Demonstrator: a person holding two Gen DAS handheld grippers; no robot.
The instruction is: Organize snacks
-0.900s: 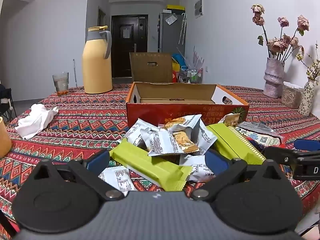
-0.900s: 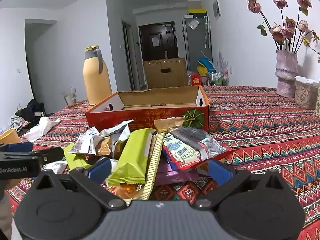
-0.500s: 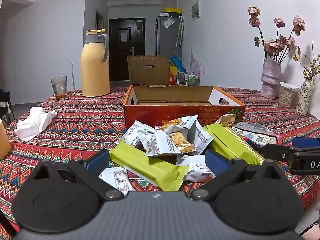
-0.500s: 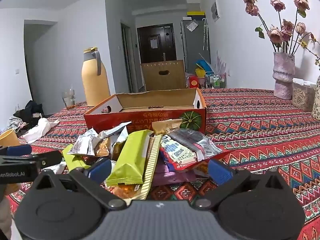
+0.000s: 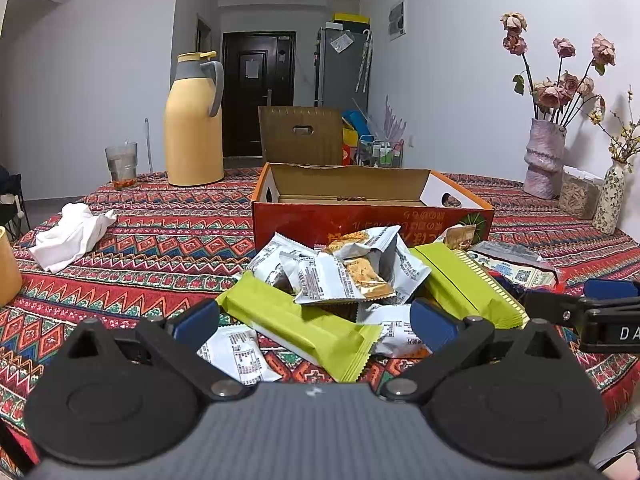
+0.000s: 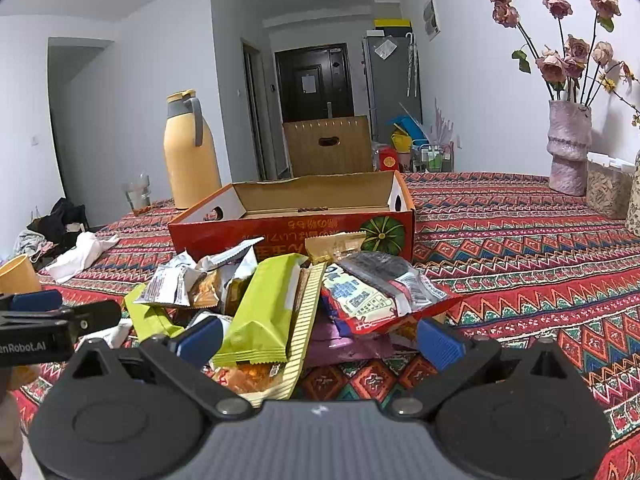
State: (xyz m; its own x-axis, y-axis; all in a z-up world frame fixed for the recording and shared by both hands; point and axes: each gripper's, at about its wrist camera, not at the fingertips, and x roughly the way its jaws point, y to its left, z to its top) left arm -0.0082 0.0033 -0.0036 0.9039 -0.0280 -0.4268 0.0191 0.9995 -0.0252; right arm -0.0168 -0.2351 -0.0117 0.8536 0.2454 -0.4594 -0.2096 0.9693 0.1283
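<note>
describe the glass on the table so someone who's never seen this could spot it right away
Find the tall yellow thermos jug at the far left of the patterned table. The drinking glass stands just left of it, apart from the snack pile. It is the only see-through thing there, with reddish dregs at the bottom.

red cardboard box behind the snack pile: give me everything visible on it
The red cardboard box is a low, open-topped carton with a glossy red-orange printed outside, plain brown inside and white end walls with cut-out handle holes. Its front face carries upside-down yellow lettering and a green melon graphic. It sits flat on the patterned tablecloth, apparently empty as far as its inside shows. The snack pile lies against its front wall; neither gripper touches it.
</note>
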